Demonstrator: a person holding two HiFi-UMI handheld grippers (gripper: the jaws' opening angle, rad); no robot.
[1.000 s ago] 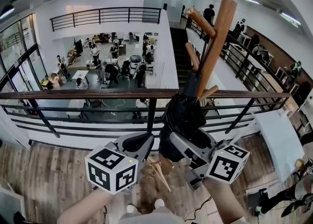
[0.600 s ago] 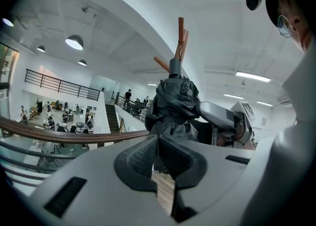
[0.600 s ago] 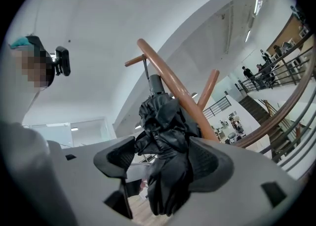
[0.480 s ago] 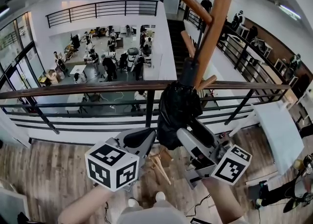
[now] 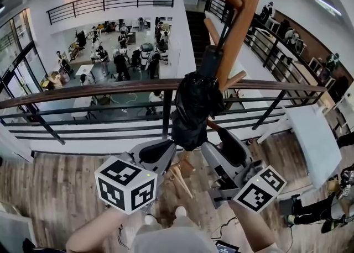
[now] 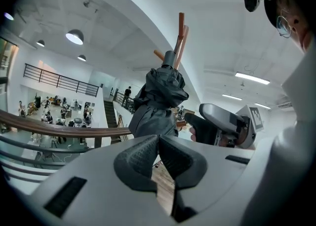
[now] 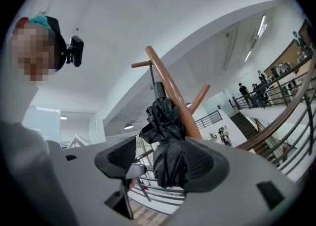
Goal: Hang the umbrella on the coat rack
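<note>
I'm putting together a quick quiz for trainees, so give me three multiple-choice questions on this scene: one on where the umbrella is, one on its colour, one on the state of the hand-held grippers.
1. Where is the umbrella?
A) up against the coat rack pole
B) on the floor
C) lying on the railing

2. What colour is it?
A) red
B) black
C) yellow

3. Which one has its jaws shut?
A) left
B) right
C) both

Answers:
1 A, it hangs beside the wooden pole.
2 B, its folded fabric is black.
3 A, the left hand-held gripper has its jaws together, while those of the right hand-held gripper stand apart.
</note>
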